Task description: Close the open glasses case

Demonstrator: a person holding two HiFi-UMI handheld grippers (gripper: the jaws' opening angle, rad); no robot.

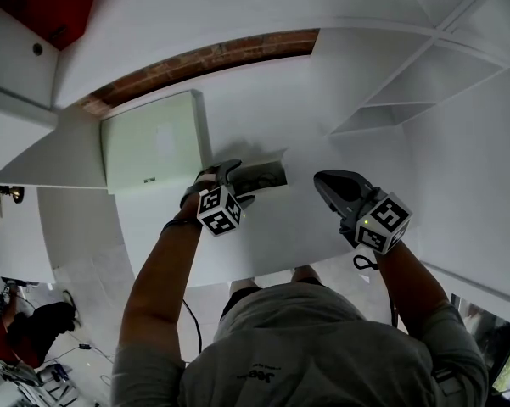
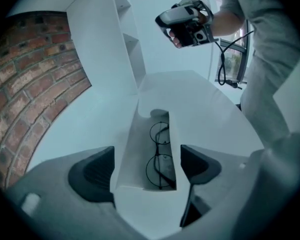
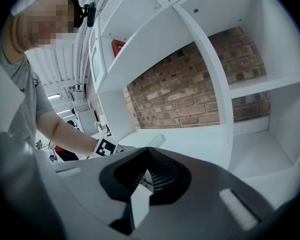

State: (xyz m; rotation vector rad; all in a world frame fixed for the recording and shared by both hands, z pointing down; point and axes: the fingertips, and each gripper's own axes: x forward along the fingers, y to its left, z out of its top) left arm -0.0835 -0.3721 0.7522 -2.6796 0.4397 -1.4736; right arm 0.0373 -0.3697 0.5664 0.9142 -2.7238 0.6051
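Left gripper view: tongs [image 2: 147,166] astride case [image 2: 138,146]

Glasses case [image 2: 140,149]: plain white, inside and out. Glasses [image 2: 159,166]: thin black wire frame. Bench [image 1: 271,244]: white. Box [image 1: 153,147]: pale greenish white, small dark print low on its face. Shelving [image 1: 433,75]: white. Wall [image 3: 189,89]: red-brown brick, pale mortar lines. Left gripper [image 1: 232,175] and right gripper [image 1: 335,183]: grey bodies, jaws with black ribbed pads, cubes with black-and-white square markers. Person's shirt [image 1: 314,346]: grey.
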